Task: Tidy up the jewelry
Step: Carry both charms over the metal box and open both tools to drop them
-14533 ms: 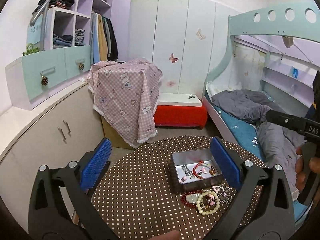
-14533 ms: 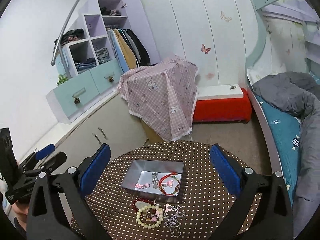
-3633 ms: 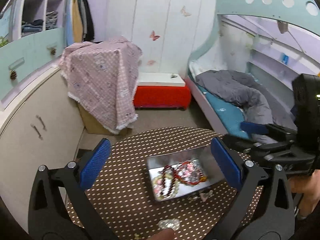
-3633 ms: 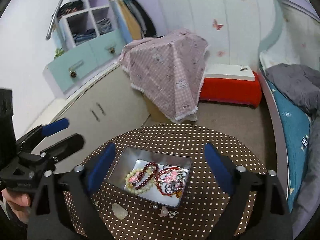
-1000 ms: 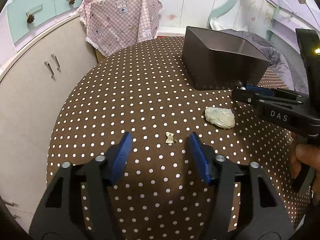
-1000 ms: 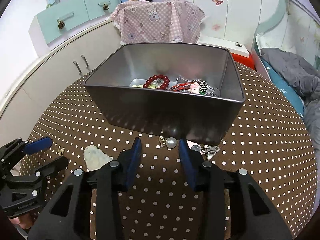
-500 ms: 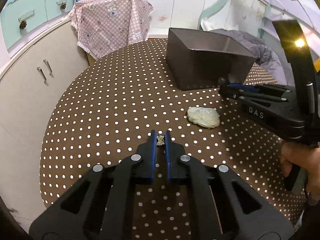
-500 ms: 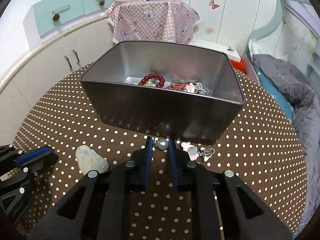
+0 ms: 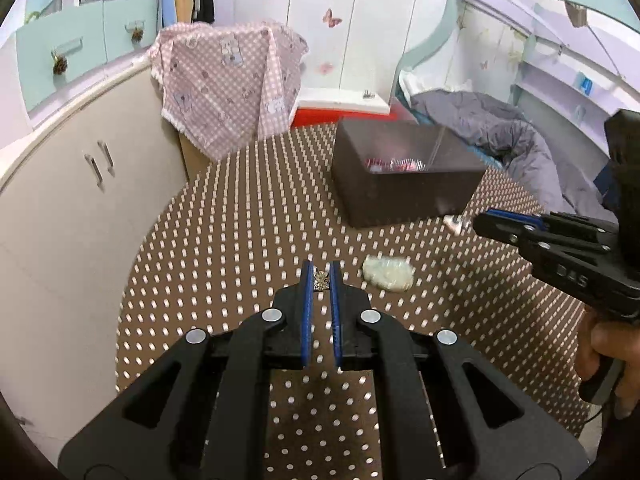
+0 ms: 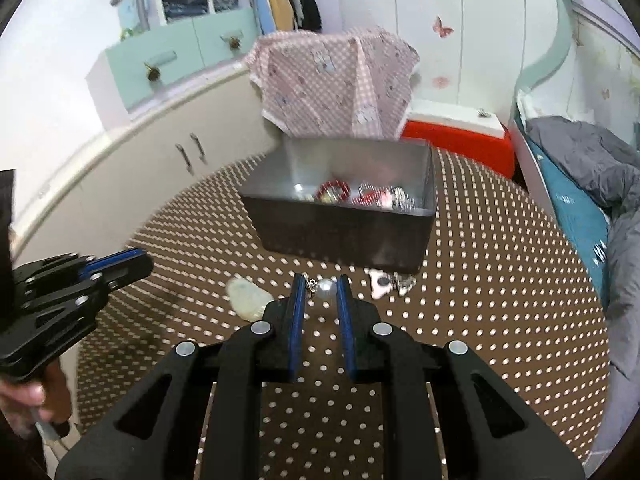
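On the dotted surface [image 9: 224, 216]: metal box [image 10: 344, 236] holding bracelets and beads; pale jade pendant [image 9: 387, 274] loose in front of it.
Left tongs [image 9: 321, 280]: clamped on a small metal charm [image 9: 320, 281], held off the cloth.
Right tongs [image 10: 322, 286]: clamped on a pearl earring [image 10: 325, 288], just short of the box's near wall.
Key relation: box lies straight ahead of the right tongs, ahead and rightward of the left; right hand nearer.
Box long axis: across the right view.
Writing: "DAS" on the right tool's side, blurred.
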